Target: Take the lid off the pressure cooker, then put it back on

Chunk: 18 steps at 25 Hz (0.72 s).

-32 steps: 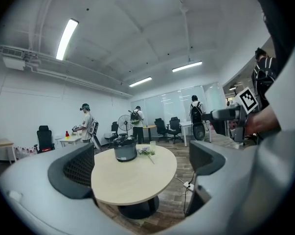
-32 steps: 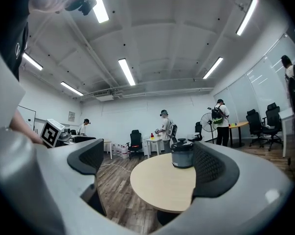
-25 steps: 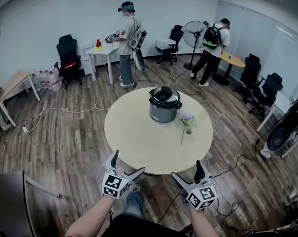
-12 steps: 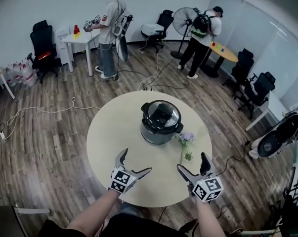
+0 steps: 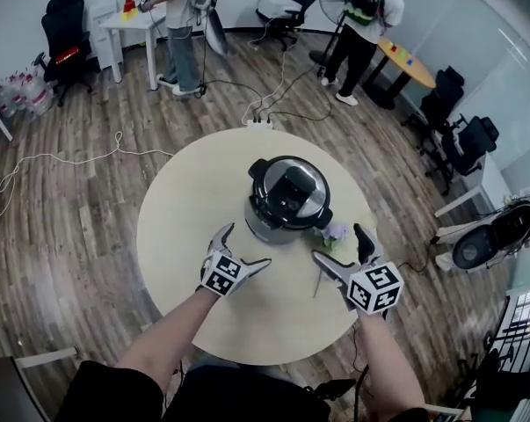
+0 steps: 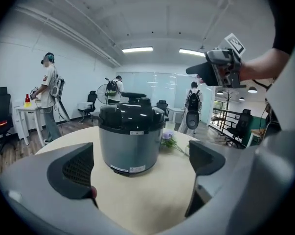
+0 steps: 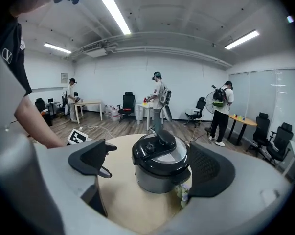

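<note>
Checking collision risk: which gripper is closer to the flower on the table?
The right gripper: the purple flower lies just by its fingers; the left gripper sits clear of it, further left.

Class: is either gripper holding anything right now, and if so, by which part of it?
Nothing is held. The left gripper and the right gripper are both open and empty, short of the pressure cooker, whose lid is on.

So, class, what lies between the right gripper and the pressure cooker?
A purple flower on the table, beside the pressure cooker; the head view shows it.
</note>
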Motion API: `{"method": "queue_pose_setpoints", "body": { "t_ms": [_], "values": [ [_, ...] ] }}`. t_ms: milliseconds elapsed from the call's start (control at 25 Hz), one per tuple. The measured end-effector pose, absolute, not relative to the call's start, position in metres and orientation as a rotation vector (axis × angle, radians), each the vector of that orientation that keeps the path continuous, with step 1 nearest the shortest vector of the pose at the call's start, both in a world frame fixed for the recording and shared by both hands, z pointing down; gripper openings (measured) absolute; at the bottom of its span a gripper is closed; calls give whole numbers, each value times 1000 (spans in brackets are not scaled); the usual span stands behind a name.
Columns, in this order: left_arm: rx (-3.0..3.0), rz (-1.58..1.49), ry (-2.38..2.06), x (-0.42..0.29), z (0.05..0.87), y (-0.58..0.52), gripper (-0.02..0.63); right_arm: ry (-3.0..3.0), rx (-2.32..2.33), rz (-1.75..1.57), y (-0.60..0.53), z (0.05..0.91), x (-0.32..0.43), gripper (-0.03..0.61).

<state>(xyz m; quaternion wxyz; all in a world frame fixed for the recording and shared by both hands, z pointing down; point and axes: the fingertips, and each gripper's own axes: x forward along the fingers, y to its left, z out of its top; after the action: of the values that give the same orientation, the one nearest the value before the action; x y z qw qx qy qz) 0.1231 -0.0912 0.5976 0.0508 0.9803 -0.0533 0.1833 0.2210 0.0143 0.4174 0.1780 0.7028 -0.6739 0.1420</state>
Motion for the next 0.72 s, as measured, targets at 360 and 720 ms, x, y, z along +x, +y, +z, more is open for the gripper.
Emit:
{"method": "queue_pose_setpoints", "body": {
  "t_ms": [360, 720],
  "values": [
    [2908, 688, -152, 177, 651, -118, 589, -1917, 1608, 490, -78, 435, 268, 521],
    [2902, 672, -153, 206, 662, -145, 589, -1841, 1326, 657, -156, 481, 293, 446]
  ]
}}
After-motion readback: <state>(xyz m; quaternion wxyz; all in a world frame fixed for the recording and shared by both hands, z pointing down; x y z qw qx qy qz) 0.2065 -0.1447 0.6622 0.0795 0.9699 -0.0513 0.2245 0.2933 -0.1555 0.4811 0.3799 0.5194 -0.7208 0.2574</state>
